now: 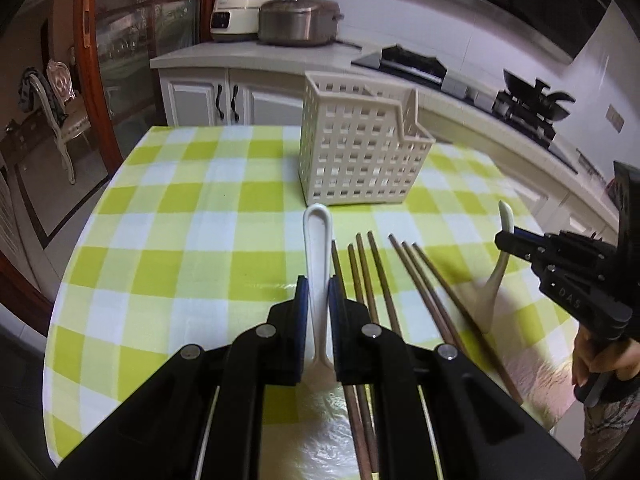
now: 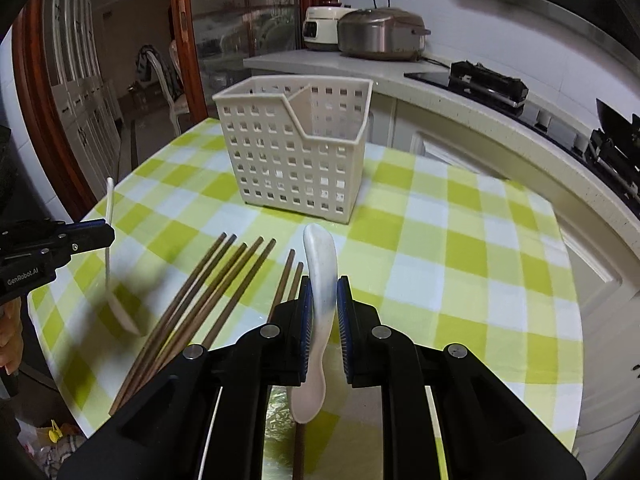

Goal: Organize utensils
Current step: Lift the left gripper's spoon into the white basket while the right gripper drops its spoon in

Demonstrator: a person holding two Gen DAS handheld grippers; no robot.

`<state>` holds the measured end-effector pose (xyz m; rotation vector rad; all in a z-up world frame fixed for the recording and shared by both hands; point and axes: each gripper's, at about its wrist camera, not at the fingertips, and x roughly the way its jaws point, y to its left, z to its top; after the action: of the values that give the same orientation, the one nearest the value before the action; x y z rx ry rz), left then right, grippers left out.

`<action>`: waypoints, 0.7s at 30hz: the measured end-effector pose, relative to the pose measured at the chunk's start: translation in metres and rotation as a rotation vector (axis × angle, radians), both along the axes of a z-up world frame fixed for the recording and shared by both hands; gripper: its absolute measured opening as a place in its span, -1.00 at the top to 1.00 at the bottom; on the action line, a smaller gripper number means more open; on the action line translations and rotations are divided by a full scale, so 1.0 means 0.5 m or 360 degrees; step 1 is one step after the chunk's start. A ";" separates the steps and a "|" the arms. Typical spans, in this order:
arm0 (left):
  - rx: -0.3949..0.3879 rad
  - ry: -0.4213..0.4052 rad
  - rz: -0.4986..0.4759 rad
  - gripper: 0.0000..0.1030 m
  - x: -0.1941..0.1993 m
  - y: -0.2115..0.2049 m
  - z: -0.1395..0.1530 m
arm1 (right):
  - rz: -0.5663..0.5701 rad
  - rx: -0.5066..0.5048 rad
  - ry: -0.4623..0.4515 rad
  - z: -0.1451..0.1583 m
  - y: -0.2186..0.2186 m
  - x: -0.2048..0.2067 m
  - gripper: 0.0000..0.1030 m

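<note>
My left gripper [image 1: 318,284] is shut on a white plastic spoon [image 1: 317,248], handle pointing forward; it also shows in the right wrist view [image 2: 109,216], lifted off the table. My right gripper [image 2: 324,284] is shut on a white ceramic spoon [image 2: 320,276]; it also shows in the left wrist view [image 1: 496,276], held tilted above the cloth. Several brown chopsticks [image 1: 380,280] lie on the checked tablecloth between both grippers, also seen in the right wrist view [image 2: 208,292]. A cream perforated utensil holder [image 1: 360,152] with two compartments stands ahead, seen too in the right wrist view [image 2: 296,160].
The round table [image 1: 180,220] has a green and white checked cloth under clear plastic. A kitchen counter [image 1: 248,56] with a rice cooker [image 1: 298,20] and a stove [image 1: 524,108] runs behind. A glass door and a chair [image 1: 60,112] are at the left.
</note>
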<state>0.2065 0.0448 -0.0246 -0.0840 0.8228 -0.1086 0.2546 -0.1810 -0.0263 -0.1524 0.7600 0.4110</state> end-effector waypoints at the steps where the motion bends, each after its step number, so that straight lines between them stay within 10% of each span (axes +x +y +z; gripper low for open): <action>1: 0.0001 -0.0024 -0.0002 0.80 -0.004 0.000 0.009 | -0.0003 0.0010 -0.0010 0.006 -0.002 -0.001 0.71; 21: 0.0062 -0.0455 -0.0028 0.80 0.137 -0.043 0.266 | -0.0052 0.0151 -0.0289 0.191 0.026 0.123 0.81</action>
<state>0.2748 0.0231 0.1083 -0.0239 0.5400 -0.1178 0.3161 -0.1682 0.0692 -0.0869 0.5628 0.3954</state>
